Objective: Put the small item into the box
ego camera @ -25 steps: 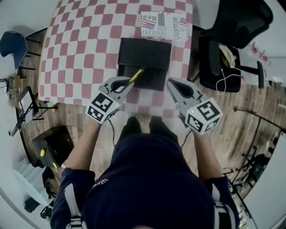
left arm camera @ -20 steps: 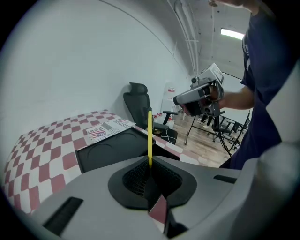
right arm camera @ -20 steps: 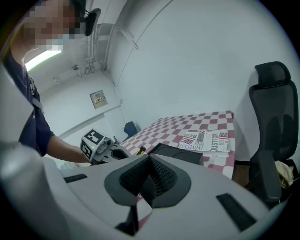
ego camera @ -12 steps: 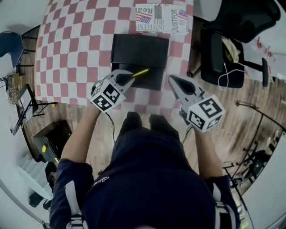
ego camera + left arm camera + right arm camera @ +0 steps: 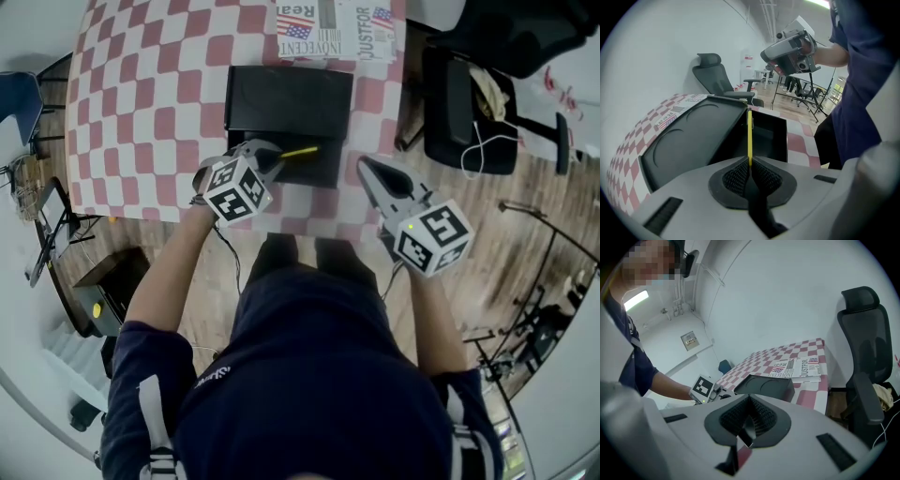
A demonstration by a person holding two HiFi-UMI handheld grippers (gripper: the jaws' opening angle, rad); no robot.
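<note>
A black box point(image 5: 323, 167) stands open near the front edge of the checkered table point(image 5: 141, 103), its lid point(image 5: 289, 94) folded back on the far side. My left gripper point(image 5: 272, 155) is shut on a thin yellow stick point(image 5: 300, 151), which points right over the box's open compartment. In the left gripper view the stick point(image 5: 749, 133) rises from between the pads, with the box's hollow point(image 5: 769, 138) and lid point(image 5: 689, 140) just behind it. My right gripper point(image 5: 367, 166) is shut with nothing in it, at the box's right front corner, above the table's edge.
A newspaper point(image 5: 339, 19) lies beyond the box at the table's far edge. A black office chair point(image 5: 469, 103) stands right of the table, close to the right gripper. The person's legs and shoes point(image 5: 300, 258) are at the table's near edge. Wooden floor surrounds the table.
My left gripper has moved forward and turned, so the yellow stick now lies more level over the box. The right gripper has stayed roughly in place.
</note>
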